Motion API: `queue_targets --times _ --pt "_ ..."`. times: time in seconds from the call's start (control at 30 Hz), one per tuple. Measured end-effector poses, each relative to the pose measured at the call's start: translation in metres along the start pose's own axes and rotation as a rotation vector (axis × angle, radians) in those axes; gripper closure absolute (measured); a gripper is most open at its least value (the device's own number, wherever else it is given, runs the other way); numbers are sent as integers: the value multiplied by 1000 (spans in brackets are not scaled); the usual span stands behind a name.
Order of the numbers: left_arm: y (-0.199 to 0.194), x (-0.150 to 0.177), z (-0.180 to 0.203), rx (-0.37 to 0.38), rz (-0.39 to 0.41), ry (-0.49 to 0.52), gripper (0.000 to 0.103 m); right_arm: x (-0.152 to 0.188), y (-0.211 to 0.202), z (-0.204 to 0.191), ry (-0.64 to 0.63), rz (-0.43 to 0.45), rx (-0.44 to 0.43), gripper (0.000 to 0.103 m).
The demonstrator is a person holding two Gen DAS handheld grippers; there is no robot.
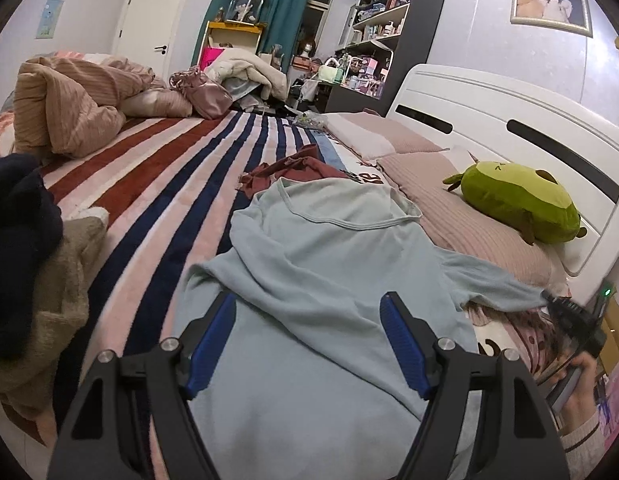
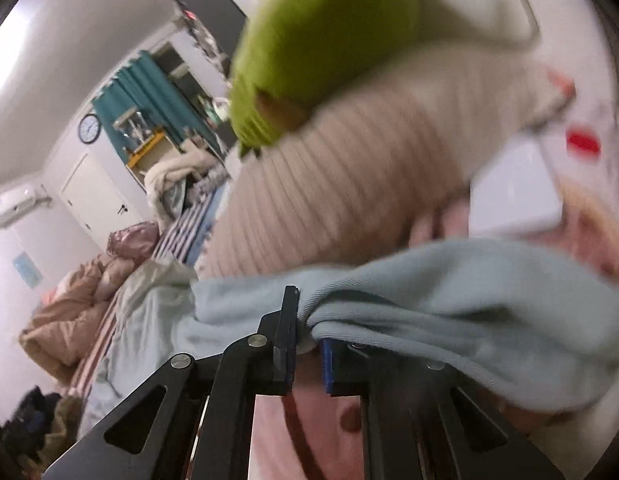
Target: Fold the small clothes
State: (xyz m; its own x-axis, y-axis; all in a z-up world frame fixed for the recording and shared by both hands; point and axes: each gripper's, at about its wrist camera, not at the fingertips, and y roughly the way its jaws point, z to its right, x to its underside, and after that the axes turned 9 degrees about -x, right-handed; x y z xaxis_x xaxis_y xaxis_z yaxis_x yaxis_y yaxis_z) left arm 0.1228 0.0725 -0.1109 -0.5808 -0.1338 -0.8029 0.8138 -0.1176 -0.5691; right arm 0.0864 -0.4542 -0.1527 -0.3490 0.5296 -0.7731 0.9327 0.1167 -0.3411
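You are holding your left gripper (image 1: 309, 316) with its two blue-padded fingers (image 1: 213, 344) spread wide apart, hovering over the pale blue shirt (image 1: 333, 280) and gripping nothing; whether the tips are brushing the cloth cannot be told from the left wrist view. The shirt is lying spread on the striped blanket (image 1: 157, 184) of the bed, neckline toward the far end, with a loose fold running across its middle and one sleeve reaching out toward the pillow side. Your right gripper (image 2: 307, 316) is pinching that sleeve: its fingers are drawn close together and the bunched edge of the shirt (image 2: 429, 300) is being squeezed between them, the rest of the cloth draping over the right-hand finger. In the left wrist view you are seeing your right gripper (image 1: 557, 304) at the far right edge, with the sleeve end pulled out to it and your hand (image 1: 581, 384) wrapped around the handle below. A dark red garment (image 1: 297, 170) is lying crumpled just beyond the shirt's collar, touching it. A green plush toy (image 1: 517, 204) is resting on the ribbed pink pillow (image 1: 461, 220) beside the white headboard (image 1: 509, 128). The right wrist view is blurred, so finer detail there is lost.
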Motion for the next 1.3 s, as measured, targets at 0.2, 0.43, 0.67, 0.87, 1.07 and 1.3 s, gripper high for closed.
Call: queue_targets --times 0.2,0.43,0.67,0.87,1.07,1.3 --pt "-5 2 -4 10 13 -11 32 -32 -18 -56 -201 67 -69 99" --pt "-11 4 -14 24 32 -30 32 -22 -9 -162 -450 33 -329 99" --pt "-25 16 -36 9 44 -59 32 98 63 -269 -697 -357 -542 99" --pt "-31 29 -56 -8 26 -76 31 202 110 -270 -673 -703 -539 98" --pt "-20 32 -52 21 -11 -67 29 213 108 -273 -691 -738 -530 88" --pt "-2 27 -3 101 -37 17 29 170 56 -257 -703 -692 -567 62"
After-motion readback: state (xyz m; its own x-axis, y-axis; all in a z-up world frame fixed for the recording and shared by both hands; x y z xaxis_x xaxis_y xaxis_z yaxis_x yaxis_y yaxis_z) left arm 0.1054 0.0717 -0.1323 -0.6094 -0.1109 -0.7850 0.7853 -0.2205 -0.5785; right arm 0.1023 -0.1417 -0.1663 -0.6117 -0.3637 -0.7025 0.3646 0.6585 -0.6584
